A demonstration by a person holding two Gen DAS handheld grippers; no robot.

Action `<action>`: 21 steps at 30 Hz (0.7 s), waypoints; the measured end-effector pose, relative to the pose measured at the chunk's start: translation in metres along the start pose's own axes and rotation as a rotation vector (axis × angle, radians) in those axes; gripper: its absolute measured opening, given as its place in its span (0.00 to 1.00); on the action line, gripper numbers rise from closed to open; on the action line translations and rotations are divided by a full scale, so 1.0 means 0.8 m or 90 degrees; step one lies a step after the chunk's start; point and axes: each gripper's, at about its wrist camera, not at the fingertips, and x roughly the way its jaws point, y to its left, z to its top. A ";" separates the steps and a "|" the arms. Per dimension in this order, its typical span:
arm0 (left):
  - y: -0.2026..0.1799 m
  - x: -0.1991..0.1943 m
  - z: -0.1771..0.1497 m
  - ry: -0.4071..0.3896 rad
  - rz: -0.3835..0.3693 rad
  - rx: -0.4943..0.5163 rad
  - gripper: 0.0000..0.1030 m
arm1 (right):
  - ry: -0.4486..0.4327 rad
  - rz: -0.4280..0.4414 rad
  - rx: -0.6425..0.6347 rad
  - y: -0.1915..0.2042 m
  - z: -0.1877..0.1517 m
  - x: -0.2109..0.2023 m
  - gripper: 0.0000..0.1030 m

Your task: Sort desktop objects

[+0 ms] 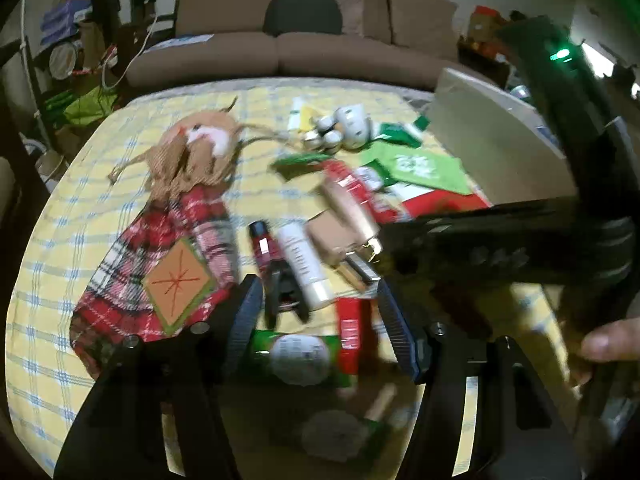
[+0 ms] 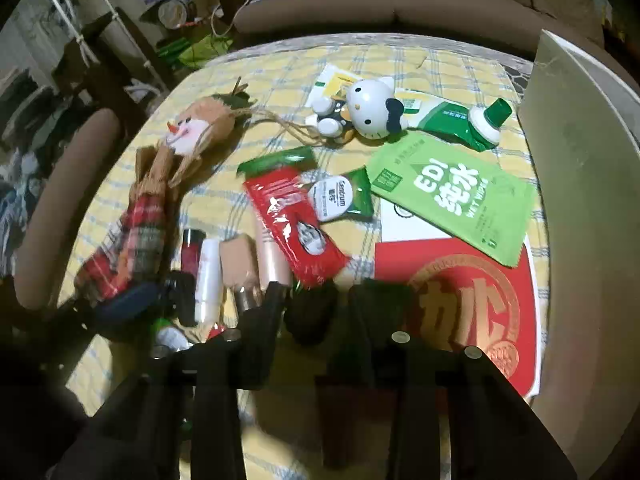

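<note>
Jaws of left gripper [image 1: 320, 304] half-wide, straddling green pouch [image 1: 296, 354] between the fingertips, probably to sort it out; right gripper [image 2: 318, 292] narrower around dark lump [image 2: 310, 316], grip impossible to tell.

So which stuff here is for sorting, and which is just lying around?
For sorting: snowman doll, cat toy, green wipes pack, red sachet, white tube, green toothpaste tube.

Just lying around: brown sofa, checked tablecloth, clutter by the wall.
</note>
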 end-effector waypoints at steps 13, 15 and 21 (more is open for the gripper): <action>0.017 0.016 0.003 0.008 -0.020 -0.021 0.27 | 0.030 0.055 0.027 -0.013 -0.005 0.013 0.18; 0.028 0.013 0.005 0.006 -0.040 -0.060 0.23 | 0.036 0.085 0.060 -0.025 -0.006 0.010 0.18; 0.039 -0.010 0.011 -0.013 -0.064 -0.091 0.23 | 0.020 0.121 0.077 -0.027 0.000 -0.023 0.18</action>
